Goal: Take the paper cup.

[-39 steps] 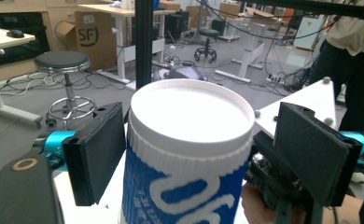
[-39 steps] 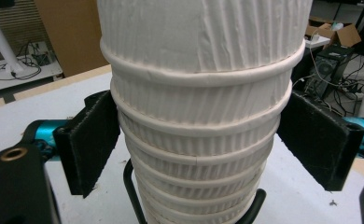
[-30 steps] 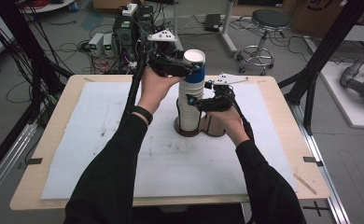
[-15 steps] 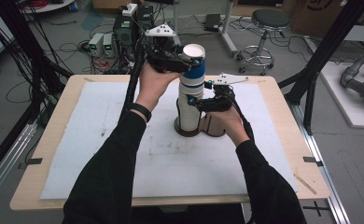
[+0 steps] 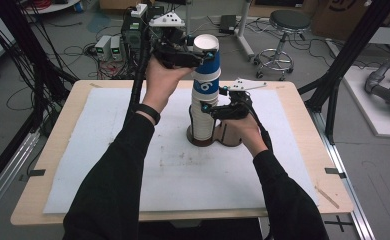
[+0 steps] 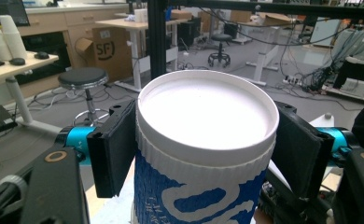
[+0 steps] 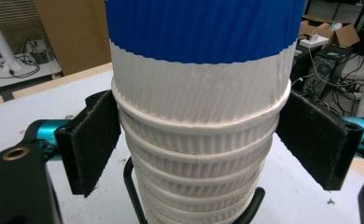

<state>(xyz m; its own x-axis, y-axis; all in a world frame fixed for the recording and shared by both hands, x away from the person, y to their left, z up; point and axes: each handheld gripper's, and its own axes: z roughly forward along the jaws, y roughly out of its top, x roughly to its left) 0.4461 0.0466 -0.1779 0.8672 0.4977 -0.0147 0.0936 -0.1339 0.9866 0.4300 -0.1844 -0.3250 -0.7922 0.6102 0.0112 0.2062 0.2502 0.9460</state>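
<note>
Two grippers work on one stack of paper cups (image 5: 203,117), which stands upright in a dark holder (image 5: 218,137) on the white mat (image 5: 133,165) of the table (image 5: 328,170). Left gripper (image 5: 195,55) is raised at the head of the stack, its jaws clamped on the topmost cup (image 5: 207,65), a blue-and-white ribbed one; in the left gripper view the two black pads (image 6: 112,149) press flat against opposite sides of that cup (image 6: 203,154) just under its rolled rim, with the white interior facing the camera. Top cup sits partly drawn out of the cup beneath it, its blue band exposed above the rest. Right gripper (image 5: 210,111) is level with the middle of the stack, on its right side. In the right gripper view its pads (image 7: 94,140) flank the nested white rims (image 7: 199,154); the left pad touches the uppermost rim, while a narrow gap shows at the right pad, so a firm grip cannot be confirmed. Holder's dark wire loop (image 7: 133,196) is visible below the jaws, around the foot of the stack.
</note>
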